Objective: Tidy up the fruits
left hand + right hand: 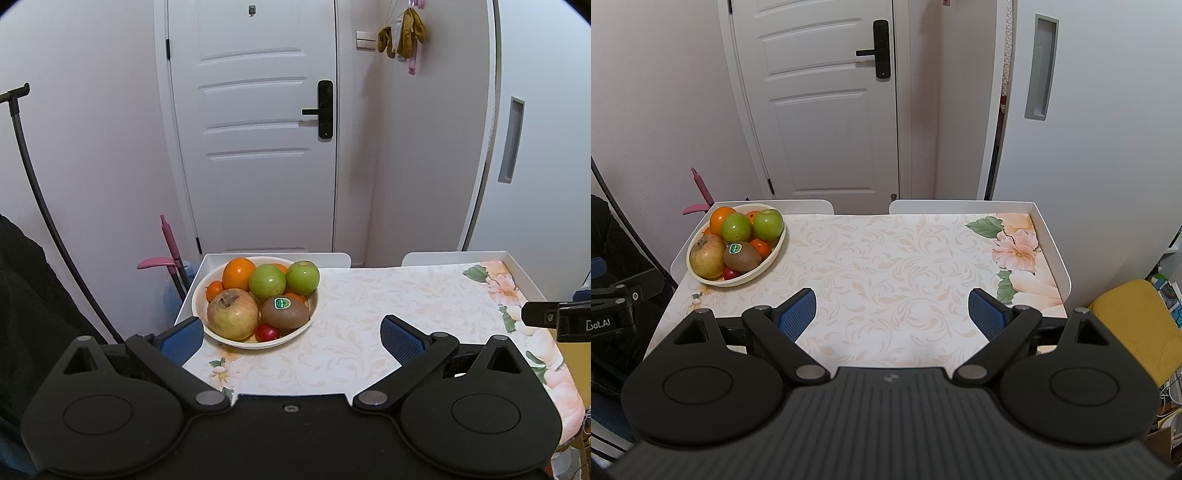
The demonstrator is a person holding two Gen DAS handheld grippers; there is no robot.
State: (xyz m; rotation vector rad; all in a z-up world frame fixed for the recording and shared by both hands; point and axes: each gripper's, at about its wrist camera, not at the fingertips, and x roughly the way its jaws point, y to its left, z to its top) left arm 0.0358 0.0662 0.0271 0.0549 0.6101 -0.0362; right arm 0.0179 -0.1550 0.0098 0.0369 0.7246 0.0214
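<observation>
Fruits fill a cream bowl [310, 314] on the floral surface [886, 258] facing a white door [258, 129]; left hand-held gripper [291, 332] and right hand-held gripper [890, 314] are both spread, holding nothing.

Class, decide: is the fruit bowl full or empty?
Full: the bowl is heaped with apples, oranges and a kiwi, some rising above its rim.

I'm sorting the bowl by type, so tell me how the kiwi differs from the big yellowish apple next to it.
The kiwi is brown and oval, lying on its side; the yellowish apple is rounder, pale yellow with a reddish blush. The kiwi carries a green sticker; the apple has none, but shows its stem dimple. The apple looks larger. Both sit at the near edge of the bowl, touching each other.
</observation>
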